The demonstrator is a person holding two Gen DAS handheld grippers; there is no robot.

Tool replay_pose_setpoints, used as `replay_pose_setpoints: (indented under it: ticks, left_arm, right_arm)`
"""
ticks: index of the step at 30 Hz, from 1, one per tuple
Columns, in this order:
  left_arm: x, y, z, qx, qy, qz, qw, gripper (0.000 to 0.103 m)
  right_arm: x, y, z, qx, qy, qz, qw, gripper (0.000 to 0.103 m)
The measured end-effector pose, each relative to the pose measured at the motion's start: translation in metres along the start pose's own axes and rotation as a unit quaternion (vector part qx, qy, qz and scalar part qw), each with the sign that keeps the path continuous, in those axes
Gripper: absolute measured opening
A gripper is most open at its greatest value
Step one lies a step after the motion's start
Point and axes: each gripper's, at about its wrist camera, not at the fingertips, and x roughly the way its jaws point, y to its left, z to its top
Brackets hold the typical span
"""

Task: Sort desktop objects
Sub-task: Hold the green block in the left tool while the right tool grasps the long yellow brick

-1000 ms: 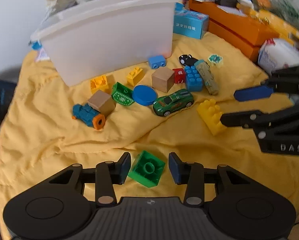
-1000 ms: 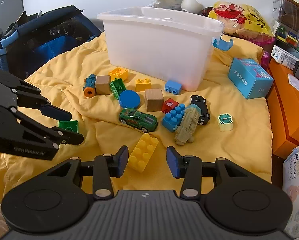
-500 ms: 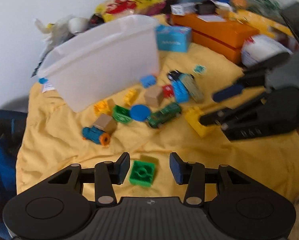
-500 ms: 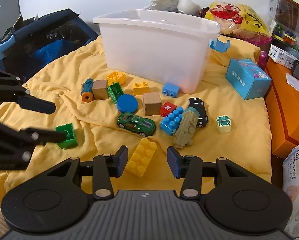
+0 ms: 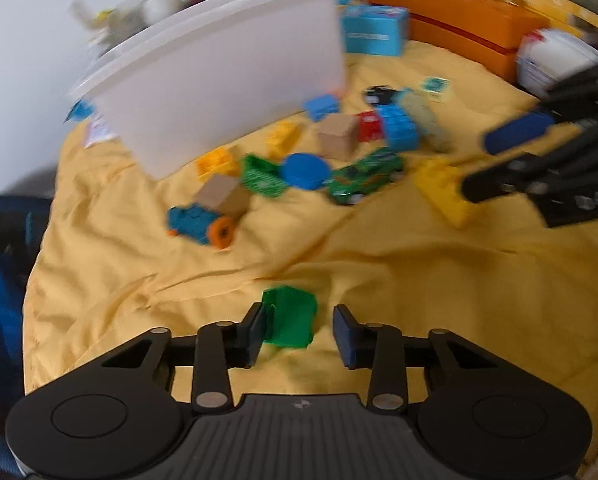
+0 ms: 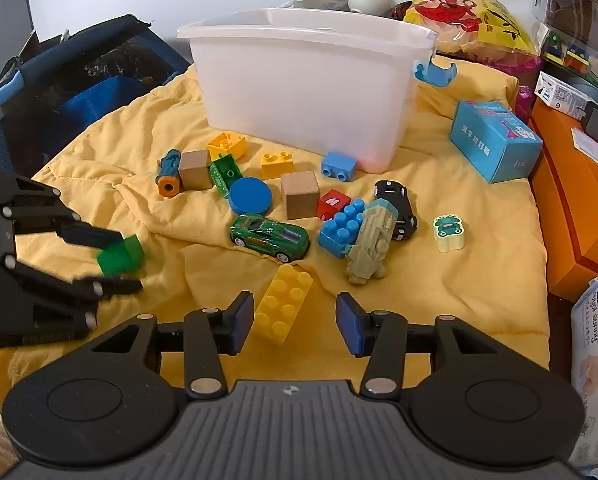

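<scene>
A green brick lies on the yellow blanket between the open fingers of my left gripper, close against the left finger; it also shows in the right wrist view. My right gripper is open around the near end of a long yellow brick. A white plastic bin stands at the back. Blocks and toy cars lie in front of it: a green car, a blue disc, wooden cubes, a blue brick.
A blue box and orange boxes stand to the right. A dark blue bag sits left of the blanket. Snack bags lie behind the bin. A small frog eraser lies right of the cars.
My left gripper has shifted over the green brick, which now sits tilted against its left finger. The right gripper has moved slightly forward over the yellow brick. Both stay open.
</scene>
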Motion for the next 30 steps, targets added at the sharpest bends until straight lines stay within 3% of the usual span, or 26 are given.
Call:
replay_pose_setpoints:
  ticks: [2, 5, 8, 9, 13, 14, 16, 18, 22, 30]
  left_arm:
    - [0.004, 0.013, -0.003, -0.033, 0.007, -0.009, 0.9994, 0.027]
    - [0.004, 0.035, -0.005, -0.097, 0.011, -0.06, 0.9934, 0.026]
    - [0.006, 0.053, -0.004, -0.187, 0.015, -0.168, 0.9678, 0.026]
    - [0.009, 0.053, -0.004, -0.2, 0.016, -0.176, 0.9637, 0.026]
    - [0.013, 0.043, -0.001, -0.184, 0.027, -0.137, 0.973, 0.032]
    - [0.01, 0.041, 0.001, -0.172, 0.021, -0.123, 0.9772, 0.047]
    - [0.003, 0.036, 0.003, -0.135, 0.005, -0.076, 0.9879, 0.06]
    - [-0.003, 0.033, 0.002, -0.107, -0.007, -0.044, 0.9932, 0.061]
    - [-0.008, 0.04, 0.0, -0.116, -0.015, -0.036, 0.9925, 0.061]
    - [-0.017, 0.021, 0.001, -0.061, -0.023, 0.018, 0.9977, 0.061]
  right_arm:
    - [0.001, -0.001, 0.0, 0.003, 0.001, 0.0, 1.0, 0.05]
    - [0.001, -0.001, -0.001, 0.004, 0.002, 0.001, 1.0, 0.05]
    - [0.002, -0.001, 0.0, 0.003, 0.002, 0.002, 1.0, 0.05]
    - [0.003, -0.001, 0.0, 0.002, 0.003, 0.003, 1.0, 0.05]
    - [0.005, 0.004, 0.002, -0.006, 0.004, 0.006, 1.0, 0.05]
    - [0.005, 0.005, 0.002, -0.008, 0.004, 0.006, 1.0, 0.05]
    - [0.006, 0.005, 0.002, -0.006, 0.004, 0.004, 1.0, 0.051]
    - [0.006, 0.004, 0.001, -0.001, 0.006, 0.003, 1.0, 0.051]
    - [0.007, 0.002, 0.001, 0.002, 0.008, 0.002, 1.0, 0.051]
    - [0.007, 0.005, 0.002, -0.002, 0.005, 0.004, 1.0, 0.053]
